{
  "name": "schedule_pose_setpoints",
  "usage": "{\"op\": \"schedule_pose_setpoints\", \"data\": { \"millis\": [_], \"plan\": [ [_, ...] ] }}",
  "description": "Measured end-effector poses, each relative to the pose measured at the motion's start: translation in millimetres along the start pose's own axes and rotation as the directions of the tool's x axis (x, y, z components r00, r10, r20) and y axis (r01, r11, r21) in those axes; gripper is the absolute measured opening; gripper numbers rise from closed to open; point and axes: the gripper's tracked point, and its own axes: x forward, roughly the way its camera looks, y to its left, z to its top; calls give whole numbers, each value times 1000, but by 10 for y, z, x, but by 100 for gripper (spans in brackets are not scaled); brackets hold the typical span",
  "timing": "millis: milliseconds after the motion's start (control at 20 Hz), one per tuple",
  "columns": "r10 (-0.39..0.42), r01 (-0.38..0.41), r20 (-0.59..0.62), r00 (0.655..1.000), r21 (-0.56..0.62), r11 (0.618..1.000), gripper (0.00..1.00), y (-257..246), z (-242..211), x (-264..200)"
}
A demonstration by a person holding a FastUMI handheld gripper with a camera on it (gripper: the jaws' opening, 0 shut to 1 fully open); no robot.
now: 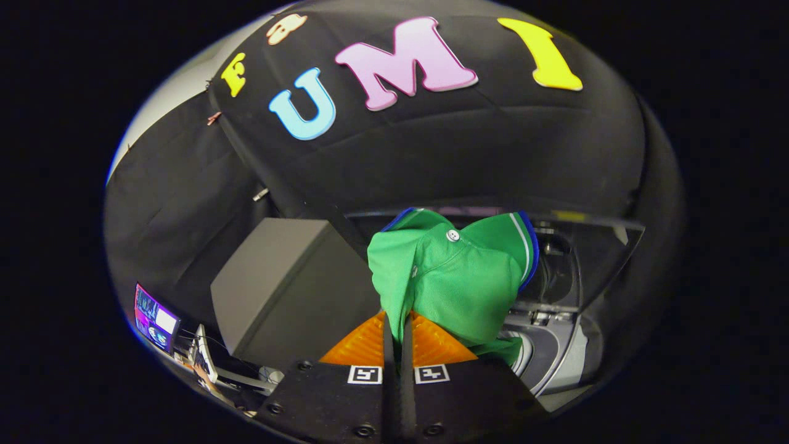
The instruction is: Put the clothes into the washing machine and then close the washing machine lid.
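Clothes: I count one green shirt (pixel 453 277), bunched at frame centre, collar pointing up. My fingers (pixel 397 336) pinch its fabric above one washing machine (pixel 548 345).

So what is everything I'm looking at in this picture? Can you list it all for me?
green shirt: one, green with a white button and blue-and-white trim, pinched between the fingers and bunched up just ahead of them.
washing machine: one, grey and silver, beyond and below the shirt, its opening uncovered.
washing machine lid: one, dark and see-through, standing raised behind the shirt.
grey box: one, plain grey, beside the machine, ahead of the fingers.
screen: one, lit, low down past the grey box.
black cloth wall: one, behind everything.
gripper: one, fingers closed together on a fold of the shirt.
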Motion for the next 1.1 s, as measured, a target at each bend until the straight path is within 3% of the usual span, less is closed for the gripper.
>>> {"op": "schedule_pose_setpoints", "data": {
  "millis": [250,550,850,1100],
  "plan": [
    [-97,96,-61,993,-15,995,5,-296,-434,373],
    [-233,243,-163,959,48,969,5,-683,-1082,758],
    [-287,296,-199,937,14,955,5,-812,-1425,868],
    [-369,395,-254,894,57,917,5,-1024,-1754,926]
  ]
}}
